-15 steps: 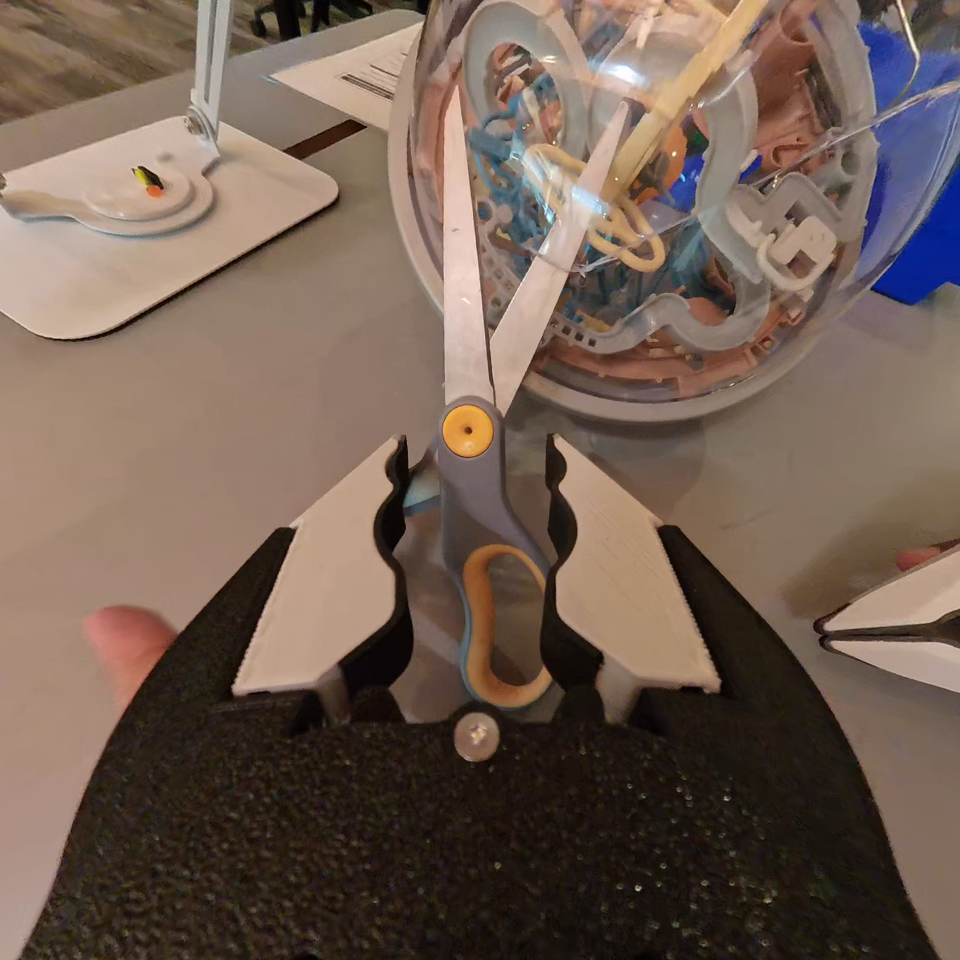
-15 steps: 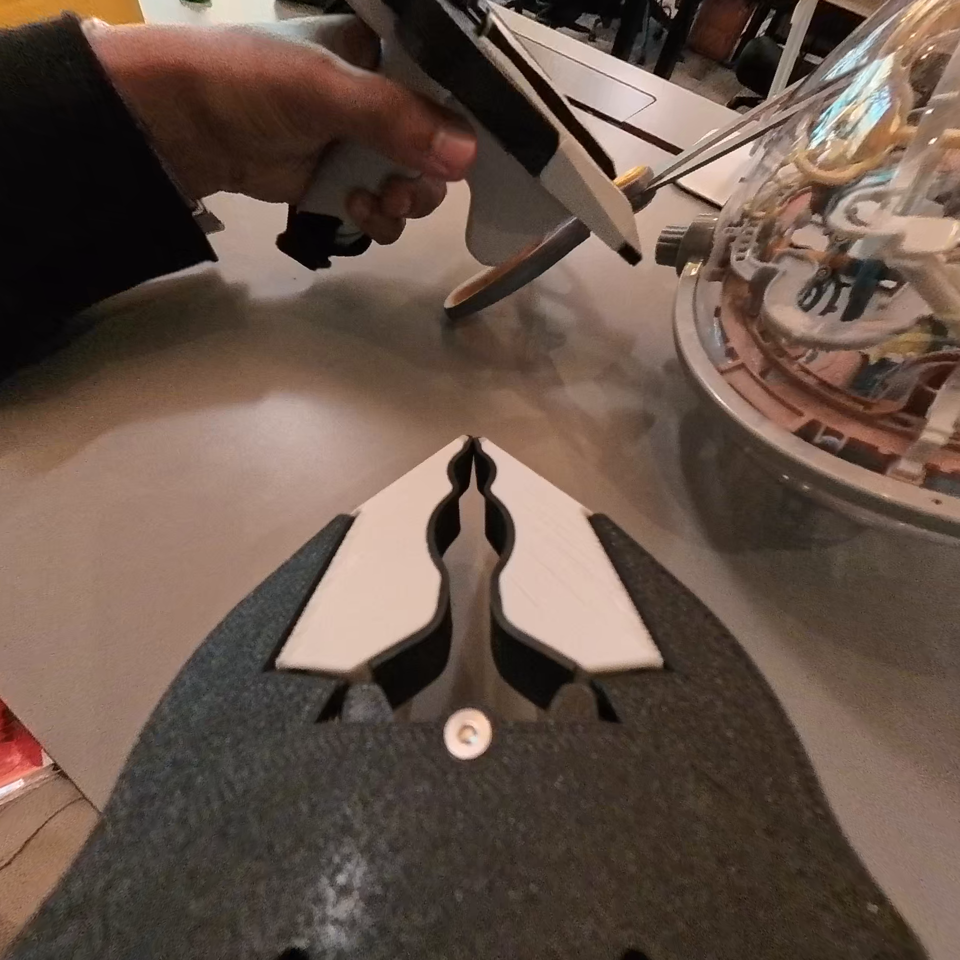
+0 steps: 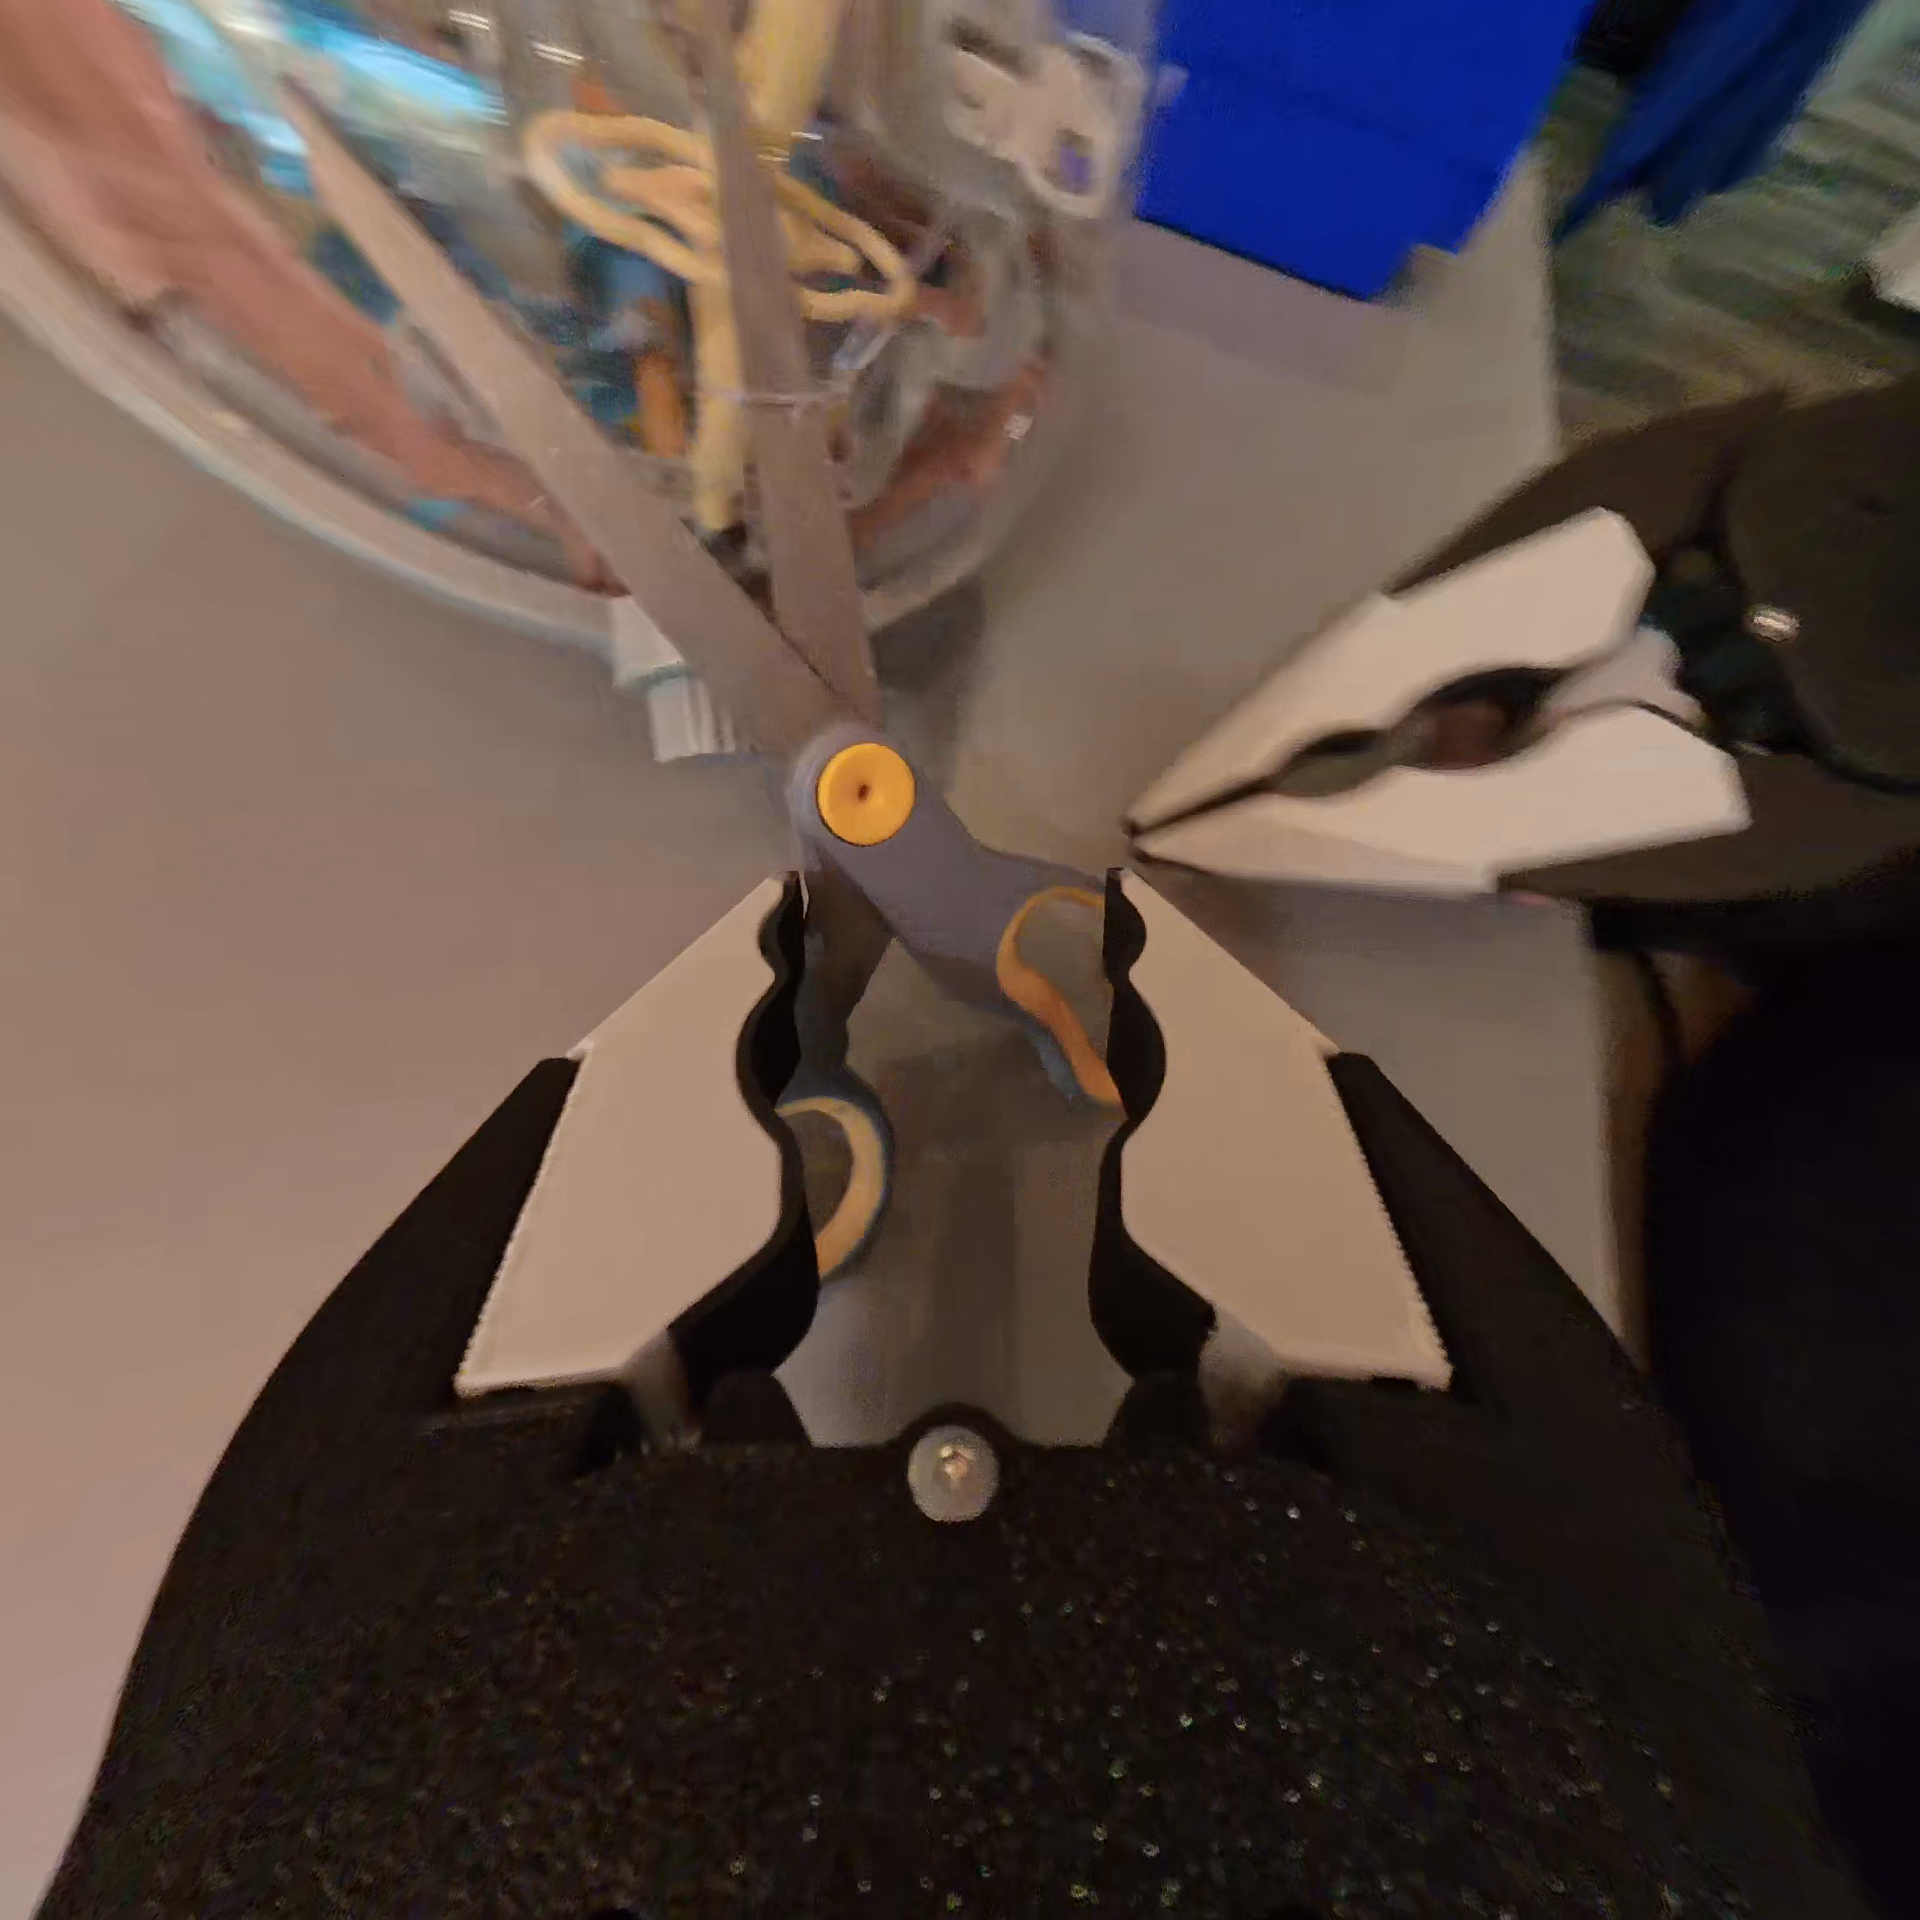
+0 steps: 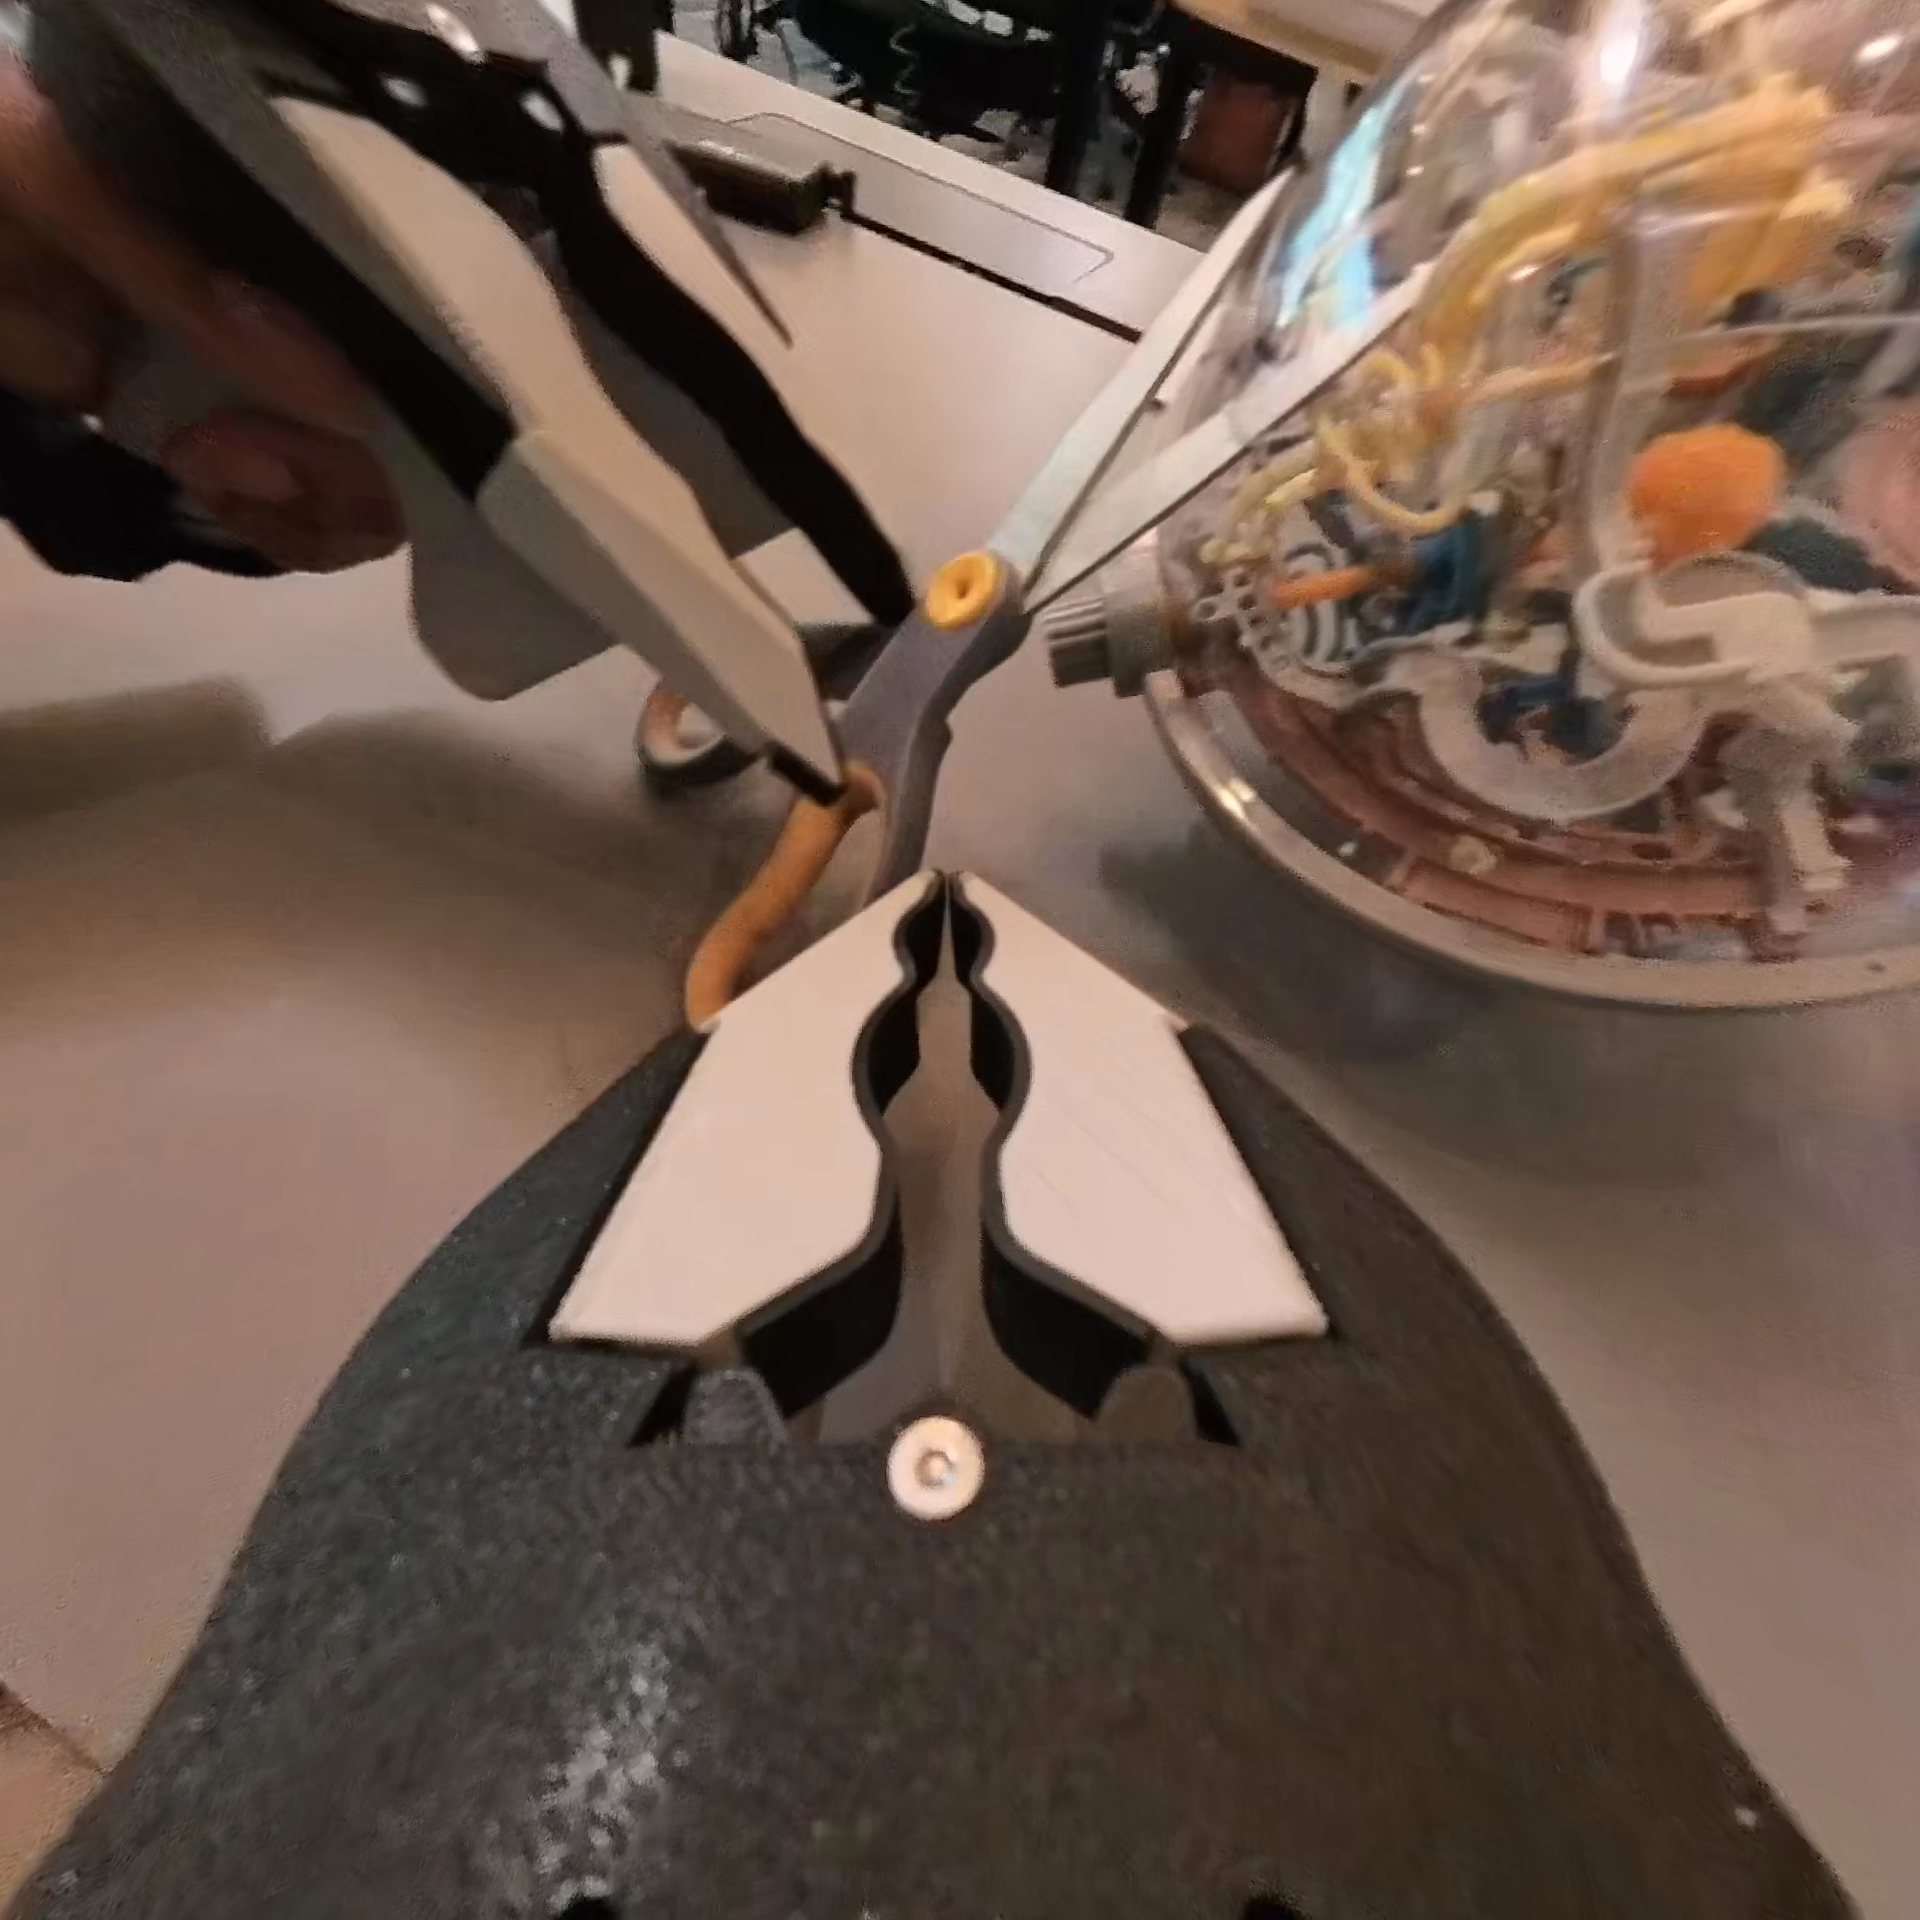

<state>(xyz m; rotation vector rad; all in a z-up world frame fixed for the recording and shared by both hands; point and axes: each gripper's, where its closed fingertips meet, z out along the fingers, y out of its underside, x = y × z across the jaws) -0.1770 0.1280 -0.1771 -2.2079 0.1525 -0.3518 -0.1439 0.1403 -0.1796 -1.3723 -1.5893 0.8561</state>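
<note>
Grey-and-orange scissors (image 3: 864, 792) stand tilted, blades parted against a clear maze sphere (image 3: 312, 312), one handle loop down on the grey table (image 3: 260, 935). My left gripper (image 3: 956, 881) is open, its fingers outside the two spread handle loops, each loop touching a finger. My right gripper (image 4: 945, 878) is shut and empty, its tip just short of the lower scissor handle (image 4: 769, 914). It also shows at the right of the left wrist view (image 3: 1138, 831). In the right wrist view the left gripper (image 4: 862, 696), scissors pivot (image 4: 961, 601) and sphere (image 4: 1558, 623) show. The frames are blurred.
A hand (image 4: 208, 416) holds the left gripper at upper left. A blue box (image 3: 1330, 135) stands behind the sphere. A second desk (image 4: 935, 260) with a dark seam lies beyond the table, with chair legs behind it. There is about 5 cm between the tips of the two grippers.
My left gripper has opened wider and the scissor handles have spread apart inside it. My right gripper has moved forward, close to the scissors' lower handle, still shut.
</note>
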